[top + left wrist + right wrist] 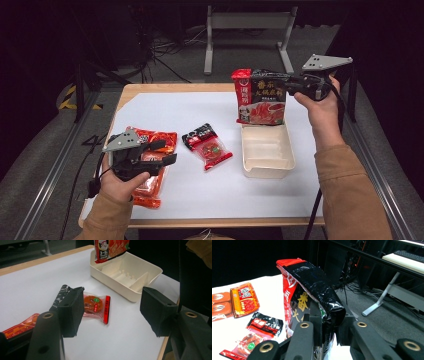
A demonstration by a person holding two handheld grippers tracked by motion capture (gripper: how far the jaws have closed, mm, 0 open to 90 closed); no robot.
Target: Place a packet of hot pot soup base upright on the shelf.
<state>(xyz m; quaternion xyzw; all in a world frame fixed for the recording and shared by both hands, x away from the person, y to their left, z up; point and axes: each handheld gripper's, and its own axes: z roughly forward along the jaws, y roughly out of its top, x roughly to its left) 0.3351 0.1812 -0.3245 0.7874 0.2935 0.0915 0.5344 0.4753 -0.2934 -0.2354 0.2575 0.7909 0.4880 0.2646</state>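
- The red-and-black hotpot seasoning packet (260,97) hangs upright in the air, pinched at its upper right edge by the right gripper (292,85), whose jaws are closed tight on the crumpled black top of the packet (312,287).
- The packet's lower edge hangs just over the far end of the cream compartment tray (267,152); whether it touches the rim cannot be told.
- The left gripper (162,152) hovers low over the near left of the white table (210,192) with its jaws spread wide and nothing between them.
- Under that gripper lies an orange seasoning packet (150,185).
- A small clear-and-black sauce packet (207,145) lies flat between the orange packet and the tray, apart from both.
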